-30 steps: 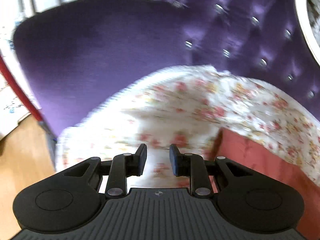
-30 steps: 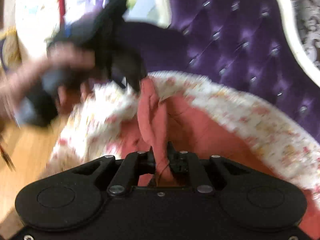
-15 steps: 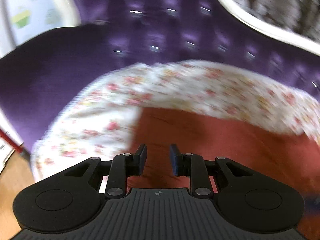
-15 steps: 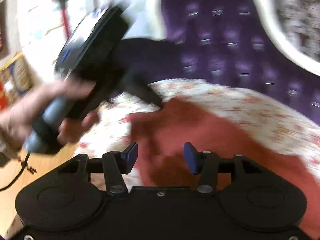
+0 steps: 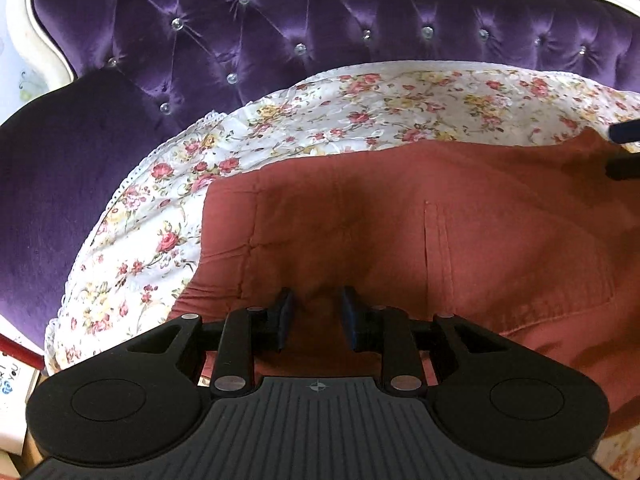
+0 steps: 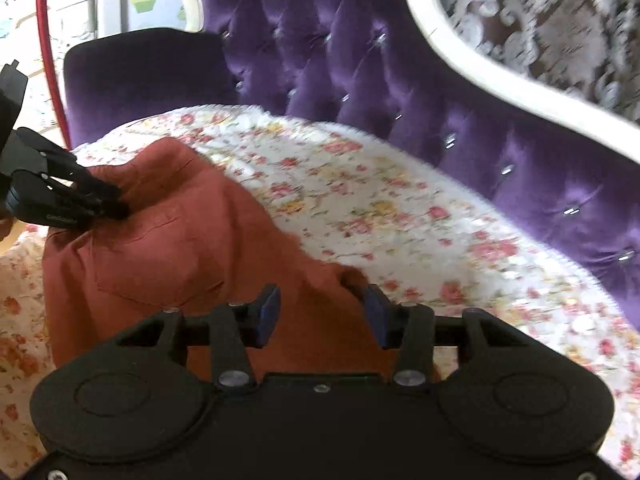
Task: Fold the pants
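Rust-red pants (image 5: 440, 200) lie spread on a floral sheet (image 5: 360, 108) over a purple sofa seat. My left gripper (image 5: 316, 316) hovers low over the pants' left part. Its jaws stand a narrow gap apart and are opening slightly, with cloth below them but nothing pinched. In the right wrist view the left gripper (image 6: 120, 204) has its tips down against the pants (image 6: 168, 248). My right gripper (image 6: 322, 312) stands wide over the pants' right end, its jaws closing, the pads clear of the cloth. The right gripper (image 5: 616, 148) also shows at the left wrist view's right edge.
A tufted purple sofa back (image 5: 280, 32) with a white frame (image 6: 460, 60) rises behind the seat. A purple armrest (image 5: 52, 168) bounds the left side. A red pole (image 6: 46, 40) stands beyond the armrest. The floral sheet (image 6: 400, 208) continues bare to the right of the pants.
The right gripper let go of the raised fold of pants, opened and moved right. The pants now lie flat. The left gripper swung from over the sheet to over the pants.
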`<action>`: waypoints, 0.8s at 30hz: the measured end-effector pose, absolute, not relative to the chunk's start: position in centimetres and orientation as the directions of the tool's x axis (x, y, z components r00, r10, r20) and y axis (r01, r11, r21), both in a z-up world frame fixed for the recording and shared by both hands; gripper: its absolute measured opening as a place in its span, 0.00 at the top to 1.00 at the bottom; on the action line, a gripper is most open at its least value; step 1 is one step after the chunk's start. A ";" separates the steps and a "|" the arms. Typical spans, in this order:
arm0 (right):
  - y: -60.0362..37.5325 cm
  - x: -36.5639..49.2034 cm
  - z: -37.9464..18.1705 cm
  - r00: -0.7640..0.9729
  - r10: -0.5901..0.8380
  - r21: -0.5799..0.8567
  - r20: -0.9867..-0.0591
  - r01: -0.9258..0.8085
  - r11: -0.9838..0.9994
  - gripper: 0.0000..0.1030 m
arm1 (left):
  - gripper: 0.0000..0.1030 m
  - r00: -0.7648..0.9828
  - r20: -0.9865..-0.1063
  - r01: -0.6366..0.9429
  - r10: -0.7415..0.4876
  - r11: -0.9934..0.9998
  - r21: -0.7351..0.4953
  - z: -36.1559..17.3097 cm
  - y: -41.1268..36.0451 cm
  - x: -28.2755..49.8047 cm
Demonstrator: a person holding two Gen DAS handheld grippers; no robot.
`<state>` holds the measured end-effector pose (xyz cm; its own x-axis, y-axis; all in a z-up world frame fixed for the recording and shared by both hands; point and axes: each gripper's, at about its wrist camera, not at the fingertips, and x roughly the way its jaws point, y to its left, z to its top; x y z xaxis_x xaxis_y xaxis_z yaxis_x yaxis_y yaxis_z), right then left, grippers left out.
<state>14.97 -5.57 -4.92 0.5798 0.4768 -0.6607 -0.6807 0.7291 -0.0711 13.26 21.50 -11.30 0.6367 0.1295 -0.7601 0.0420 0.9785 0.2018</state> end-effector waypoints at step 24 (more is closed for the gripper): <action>-9.4 4.5 -4.5 0.551 0.483 -0.005 -0.681 -0.663 0.748 0.69 | 0.75 0.637 -0.765 -0.037 0.095 0.995 0.094 -7.4 19.6 10.6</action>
